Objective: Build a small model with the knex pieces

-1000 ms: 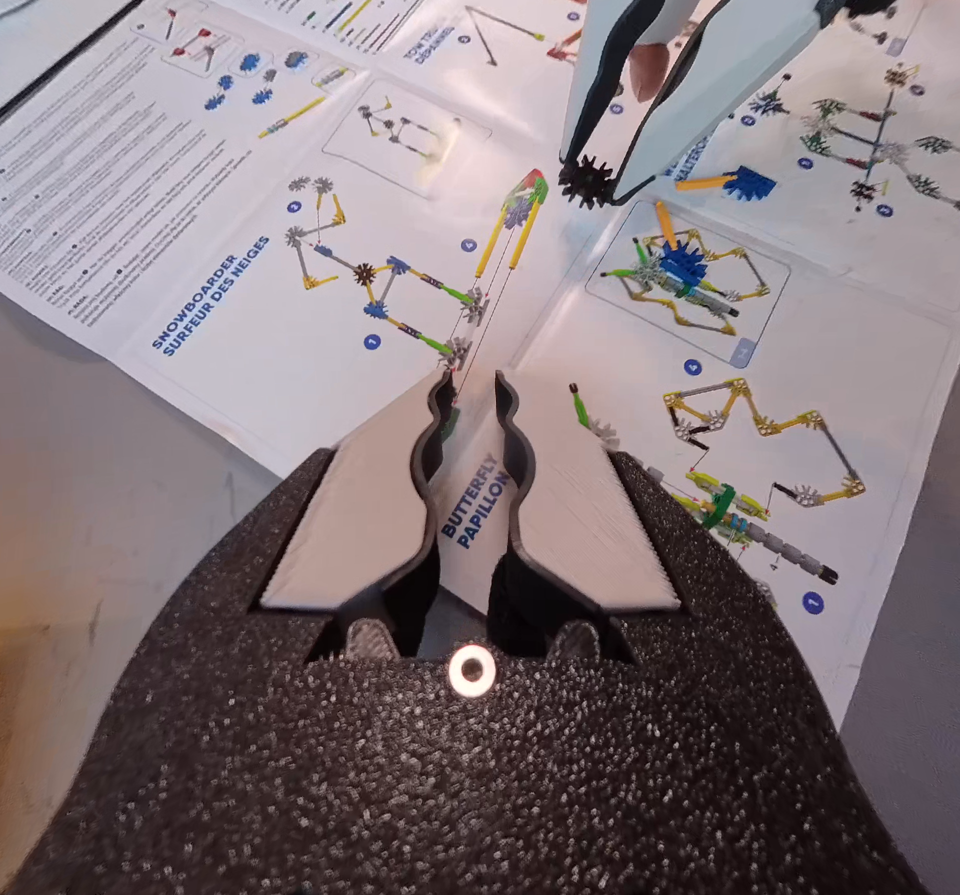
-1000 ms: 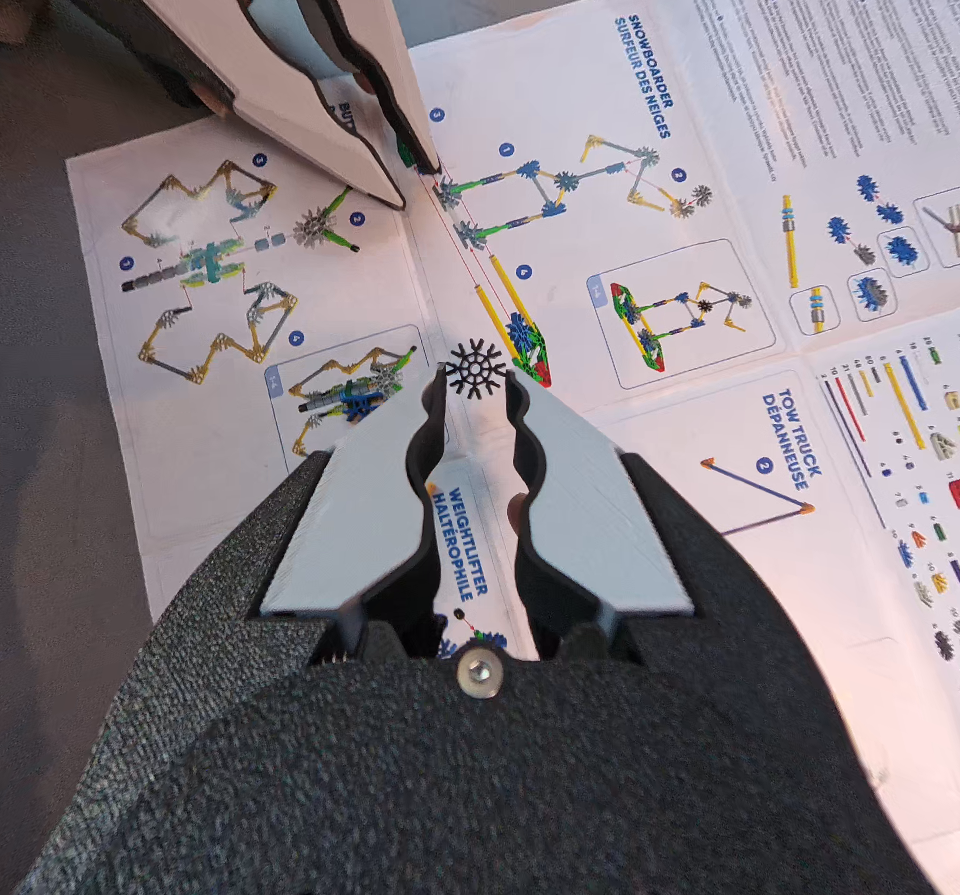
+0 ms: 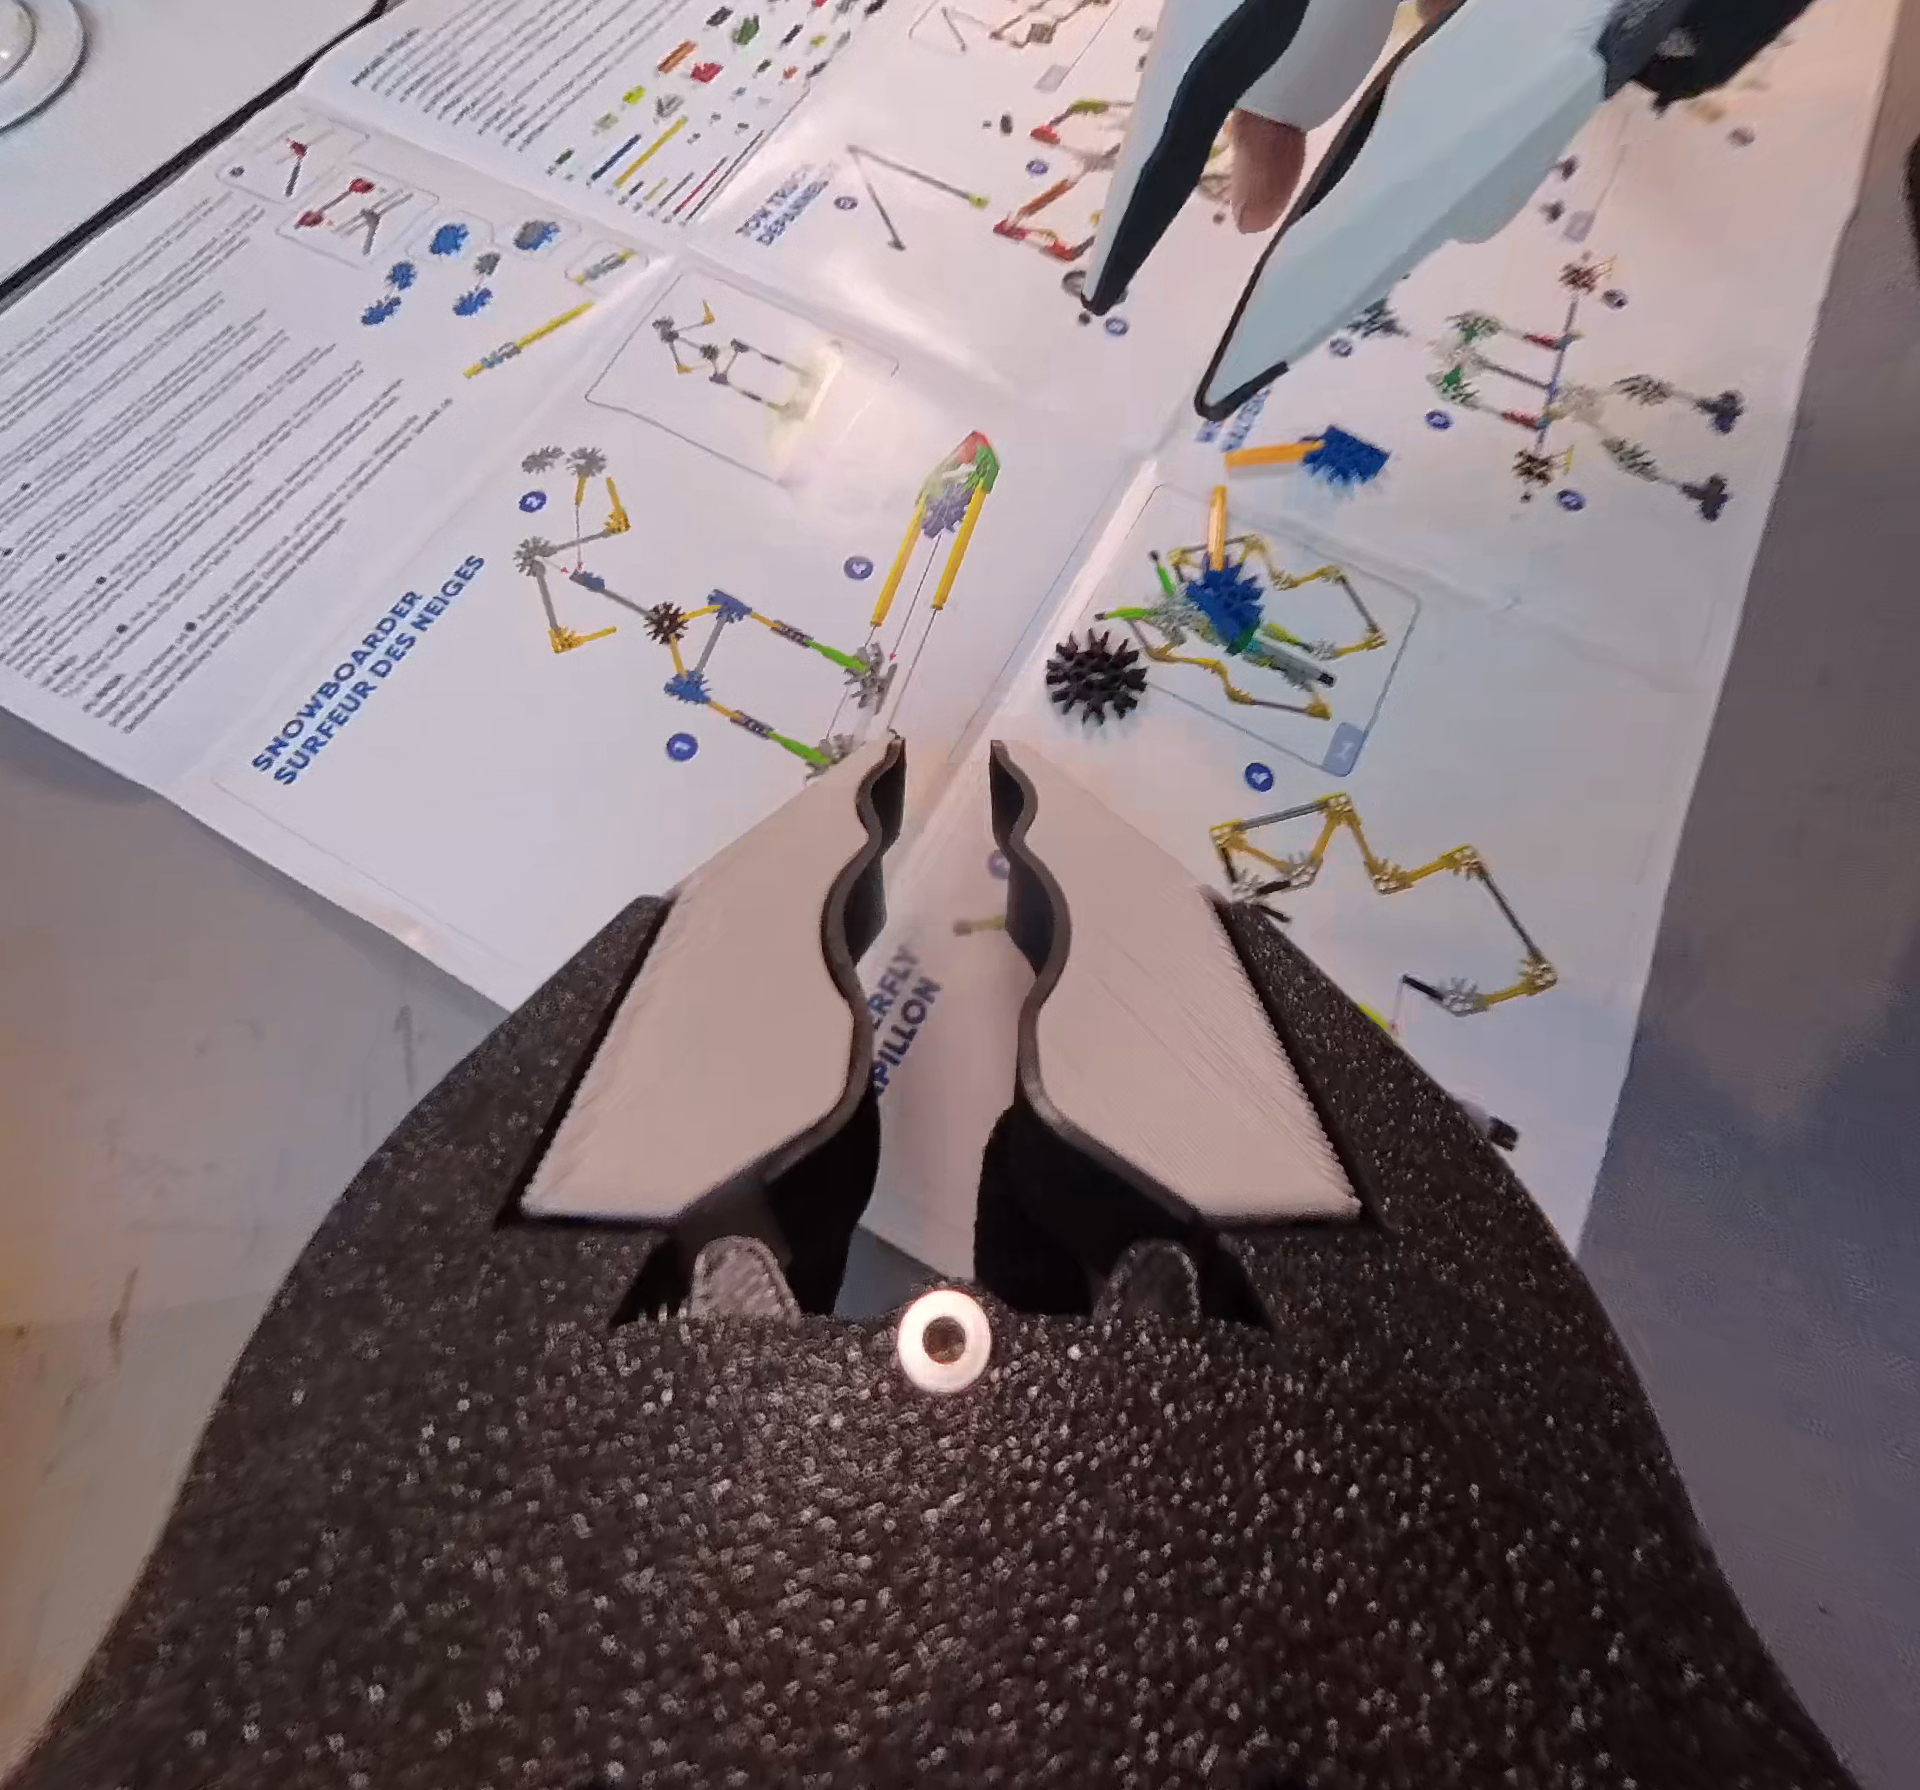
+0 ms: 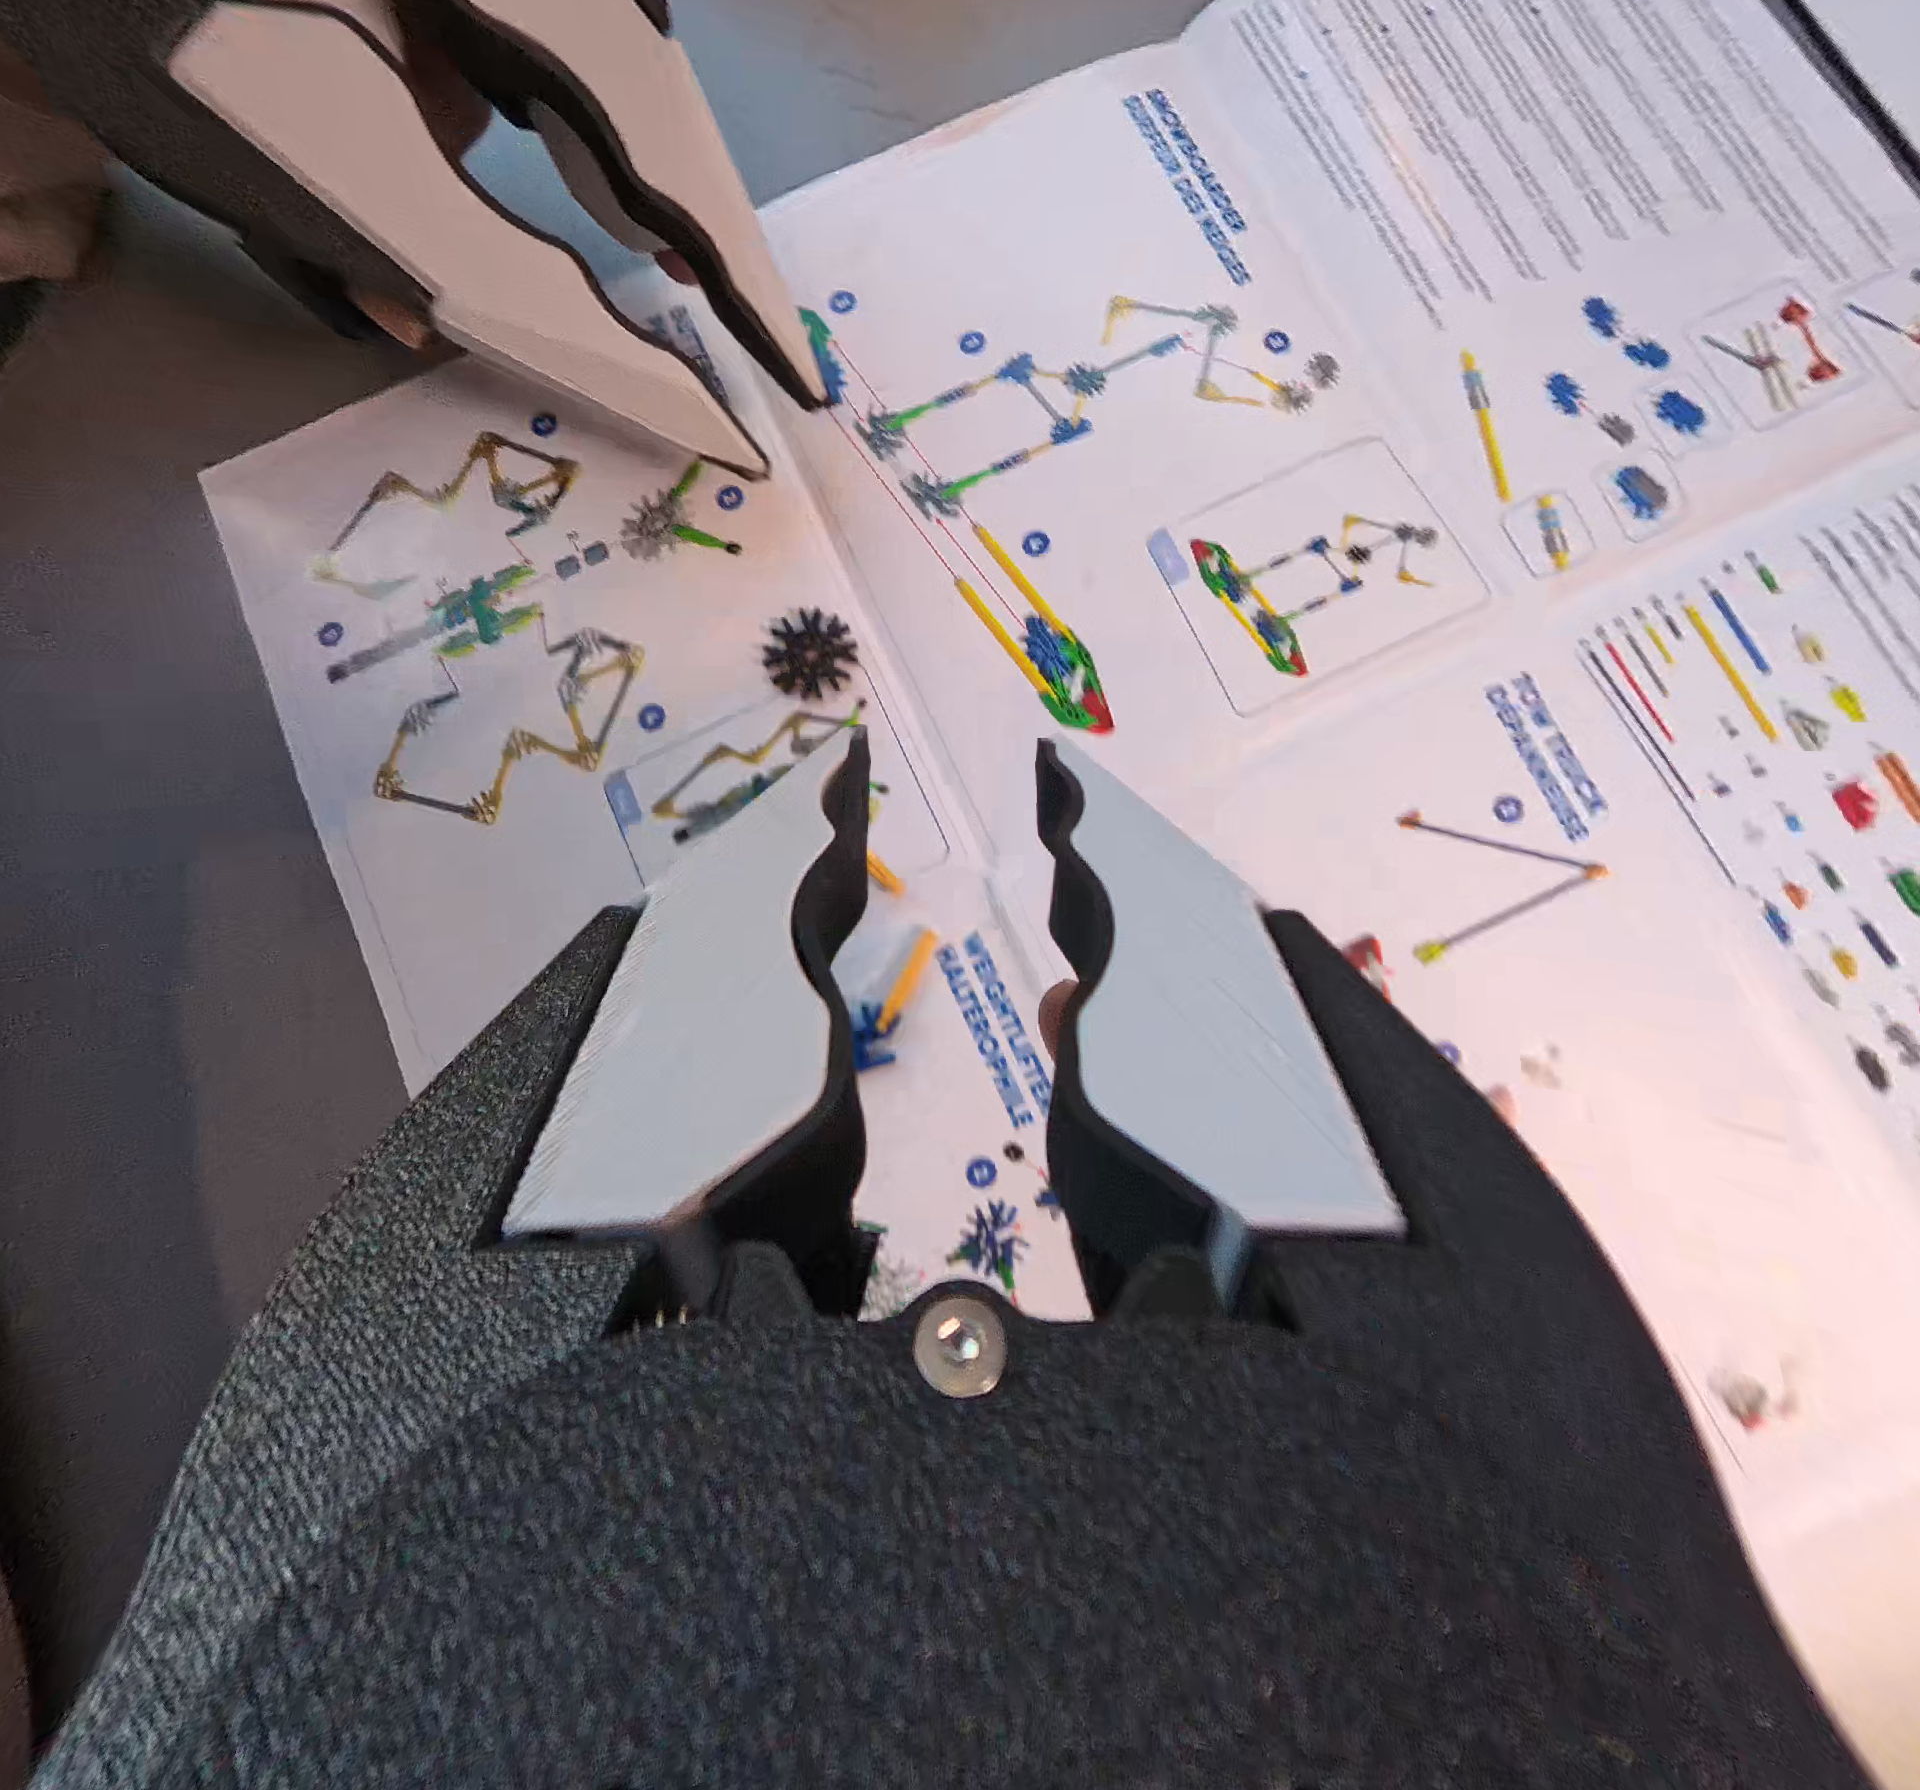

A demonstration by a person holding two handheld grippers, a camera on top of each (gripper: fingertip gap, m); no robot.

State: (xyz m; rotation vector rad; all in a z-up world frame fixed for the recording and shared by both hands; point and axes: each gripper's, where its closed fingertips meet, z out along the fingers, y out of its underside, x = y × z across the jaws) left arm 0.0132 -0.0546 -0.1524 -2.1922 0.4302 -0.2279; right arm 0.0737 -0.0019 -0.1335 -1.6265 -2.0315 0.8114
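The left claw (image 3: 943, 753) hangs low over a big unfolded instruction sheet (image 3: 436, 732) that lies flat on a grey surface (image 3: 208, 1065). Its two pale fingers stand a little apart, with a narrow gap between the tips, and nothing is between them. The tips point at the fold of the sheet, near a printed drawing of a figure made of rods and connectors.

A small black connector (image 3: 1096, 675), round with spokes like a snowflake, lies flat on the sheet just ahead of the left claw and a little to its right. It touches no claw. It rests at the edge of a framed drawing of a blue and yellow model.

The right claw (image 4: 951, 753) is also above the sheet, and its fingers are spread wider than those of the left one; they hold nothing. In the right wrist view the same black connector (image 4: 810, 654) lies just beyond the tip of the finger on the left of the picture, near but apart from it. A fingertip of the person shows at the inner side of the other finger.

The two claws face each other across the connector. A pale flat object with rounded corners (image 3: 156, 57) lies beyond the sheet's far edge.
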